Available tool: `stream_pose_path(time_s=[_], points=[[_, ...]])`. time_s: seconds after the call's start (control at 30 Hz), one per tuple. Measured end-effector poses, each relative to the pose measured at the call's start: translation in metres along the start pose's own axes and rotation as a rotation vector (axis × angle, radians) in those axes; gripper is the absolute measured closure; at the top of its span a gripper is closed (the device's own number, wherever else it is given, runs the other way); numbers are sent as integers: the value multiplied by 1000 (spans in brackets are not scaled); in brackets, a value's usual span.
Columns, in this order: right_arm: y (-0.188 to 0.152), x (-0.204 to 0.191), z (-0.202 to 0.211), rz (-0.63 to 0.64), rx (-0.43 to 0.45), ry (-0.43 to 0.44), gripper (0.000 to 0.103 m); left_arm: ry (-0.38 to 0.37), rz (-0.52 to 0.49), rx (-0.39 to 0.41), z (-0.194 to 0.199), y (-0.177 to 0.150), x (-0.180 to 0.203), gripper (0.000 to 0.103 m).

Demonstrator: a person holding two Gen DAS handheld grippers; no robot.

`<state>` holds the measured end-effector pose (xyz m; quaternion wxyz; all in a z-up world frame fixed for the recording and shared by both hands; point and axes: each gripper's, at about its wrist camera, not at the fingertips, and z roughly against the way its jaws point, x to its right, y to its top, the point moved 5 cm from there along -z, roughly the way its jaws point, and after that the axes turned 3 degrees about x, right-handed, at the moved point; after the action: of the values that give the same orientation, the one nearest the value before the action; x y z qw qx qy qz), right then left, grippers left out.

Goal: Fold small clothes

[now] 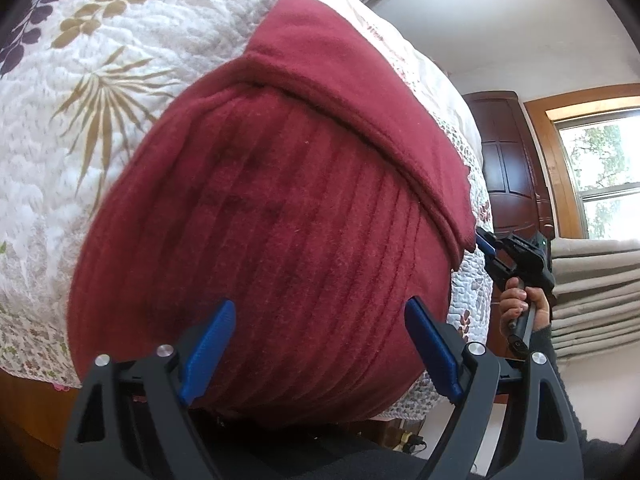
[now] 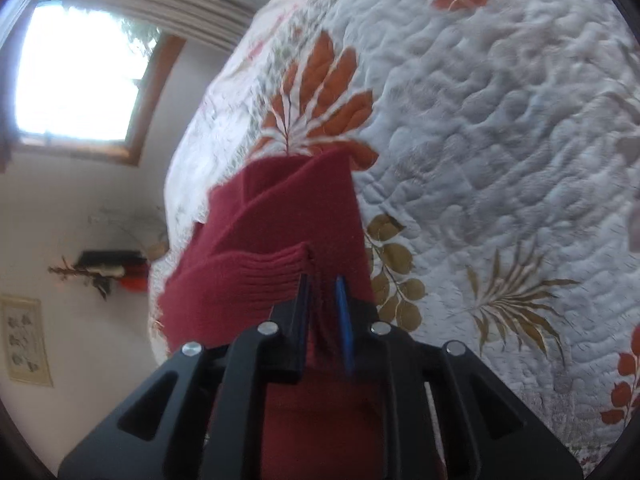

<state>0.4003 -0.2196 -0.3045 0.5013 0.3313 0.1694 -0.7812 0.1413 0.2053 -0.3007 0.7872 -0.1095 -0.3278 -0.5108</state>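
Note:
A dark red knit garment point(image 1: 280, 208) with a ribbed band lies on the leaf-print quilt point(image 1: 80, 80), its far part doubled over into a thick fold. My left gripper point(image 1: 320, 308) stands open just above the ribbed near end, its blue pads point(image 1: 208, 344) spread wide with nothing clamped. The right gripper point(image 1: 486, 246), held by a hand point(image 1: 520, 304), grips the garment's right corner. In the right wrist view the right gripper point(image 2: 323, 280) is shut on the red garment point(image 2: 280, 232), lifting a corner above the quilt point(image 2: 500, 120).
The quilted bed fills most of both views. A dark wooden cabinet point(image 1: 508, 160) and a window point(image 1: 600, 176) stand beyond the bed's edge, with stacked beige cushions point(image 1: 592, 292) nearby. A wall shelf point(image 2: 108, 264) and framed picture point(image 2: 26, 344) are on the far wall.

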Motion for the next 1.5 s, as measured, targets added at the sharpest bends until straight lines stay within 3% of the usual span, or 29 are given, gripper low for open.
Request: stream_pose_path(time_s=[0.2, 0.37, 0.47, 0.6, 0.67, 0.73, 0.97, 1.1, 1.17, 1.27, 1.5], points=[[-12, -16, -5, 69, -36, -21, 89, 3, -1, -31, -12, -2, 2, 16], [-25, -1, -25, 73, -82, -87, 89, 14, -1, -16, -11, -1, 6, 11], [-33, -1, -16, 102, -68, -102, 87, 20, 37, -10, -7, -5, -2, 10], [-47, 1, 5, 171, -57, -117, 70, 44, 99, 15, 6, -13, -23, 7], [-61, 8, 14, 205, -67, -124, 53, 70, 119, 47, 18, -17, -35, 5], [-77, 15, 21, 233, -89, -127, 44, 106, 132, 83, 34, -23, -48, 4], [-139, 50, 37, 245, -187, -107, 35, 189, 228, 97, 74, -50, -109, 4], [-178, 70, 59, 204, -190, -96, 32, 189, 234, 72, 76, -63, -138, 4], [-201, 81, 72, 189, -182, -107, 31, 169, 188, 42, 70, -70, -148, 4], [-232, 98, 82, 158, -186, -131, 25, 155, 34, -4, 57, -77, -155, 4], [-306, 136, 82, 165, -240, -235, 24, 87, -213, -100, 27, -88, -159, 4]])
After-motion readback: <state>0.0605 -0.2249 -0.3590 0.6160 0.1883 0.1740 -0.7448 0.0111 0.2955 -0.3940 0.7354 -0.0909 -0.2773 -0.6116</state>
